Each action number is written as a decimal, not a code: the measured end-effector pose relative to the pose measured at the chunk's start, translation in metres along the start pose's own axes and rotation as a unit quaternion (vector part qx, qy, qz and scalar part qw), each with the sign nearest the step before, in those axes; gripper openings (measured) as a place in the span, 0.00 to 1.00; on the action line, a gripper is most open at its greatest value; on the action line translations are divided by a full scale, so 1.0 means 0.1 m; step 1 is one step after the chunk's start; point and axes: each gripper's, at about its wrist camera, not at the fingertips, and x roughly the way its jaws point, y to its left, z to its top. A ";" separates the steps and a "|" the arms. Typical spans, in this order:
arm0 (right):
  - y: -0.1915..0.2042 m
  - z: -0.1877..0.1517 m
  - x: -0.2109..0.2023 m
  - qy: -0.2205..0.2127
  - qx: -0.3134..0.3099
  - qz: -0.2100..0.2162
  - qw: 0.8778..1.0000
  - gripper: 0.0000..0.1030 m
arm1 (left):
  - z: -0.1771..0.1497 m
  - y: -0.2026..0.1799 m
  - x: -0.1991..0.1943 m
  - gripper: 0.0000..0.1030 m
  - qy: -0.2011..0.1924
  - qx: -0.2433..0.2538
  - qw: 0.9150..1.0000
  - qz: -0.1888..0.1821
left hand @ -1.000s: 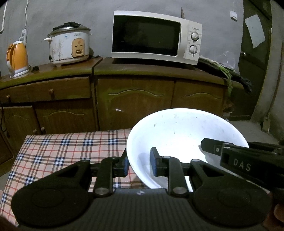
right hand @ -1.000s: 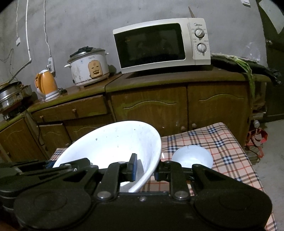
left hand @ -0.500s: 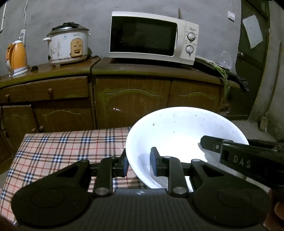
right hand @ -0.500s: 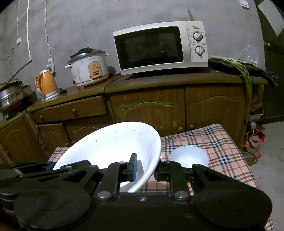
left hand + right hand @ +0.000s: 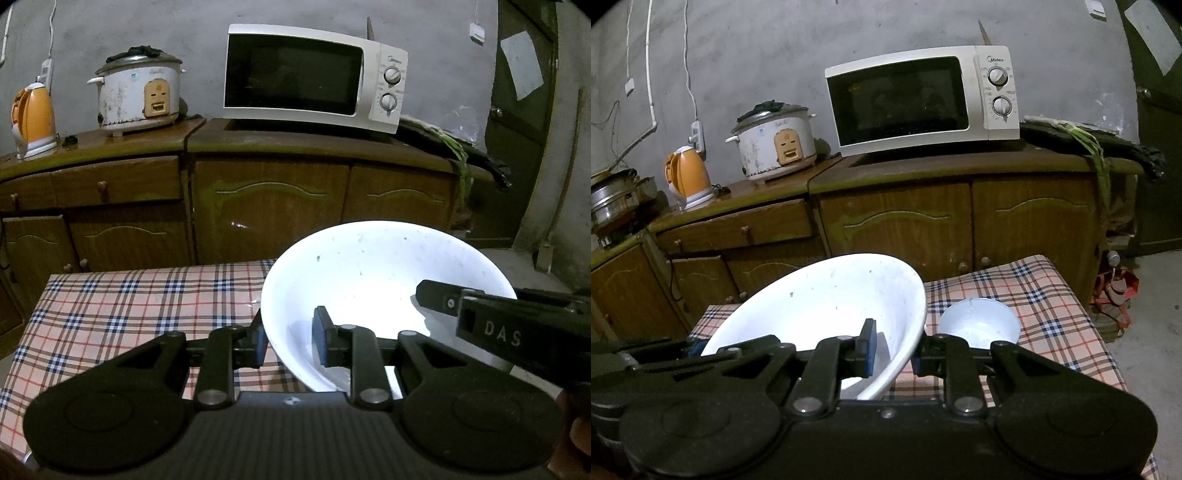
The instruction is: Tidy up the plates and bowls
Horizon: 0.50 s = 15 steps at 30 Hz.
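Note:
A large white bowl (image 5: 373,273) hangs above the checked table (image 5: 129,306), held from both sides. My left gripper (image 5: 288,341) is shut on its left rim, one pad inside and one outside. My right gripper (image 5: 894,350) is shut on the opposite rim of the large bowl (image 5: 827,302); in the left wrist view it reaches in from the right as a black arm marked DAS. A small white bowl (image 5: 979,325) sits upright on the tablecloth just right of the right gripper, untouched.
Behind the table stands a brown cabinet (image 5: 266,199) carrying a white microwave (image 5: 314,77), a rice cooker (image 5: 138,96) and an orange kettle (image 5: 33,118). Metal pots (image 5: 613,199) sit at the far left. A dark door (image 5: 517,110) is at the right.
Both grippers keep their hold on the large bowl. The background has slid slightly in both views; the bowl stays fixed between the jaws.

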 end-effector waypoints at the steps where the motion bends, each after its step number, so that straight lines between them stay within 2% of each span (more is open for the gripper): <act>1: 0.00 0.00 -0.01 0.000 0.000 -0.001 1.000 0.24 | -0.01 0.00 -0.01 0.24 0.000 0.000 1.000 -0.001; 15: -0.02 -0.04 -0.09 0.000 0.001 -0.002 1.000 0.24 | -0.08 -0.04 -0.08 0.25 0.001 0.001 1.000 -0.007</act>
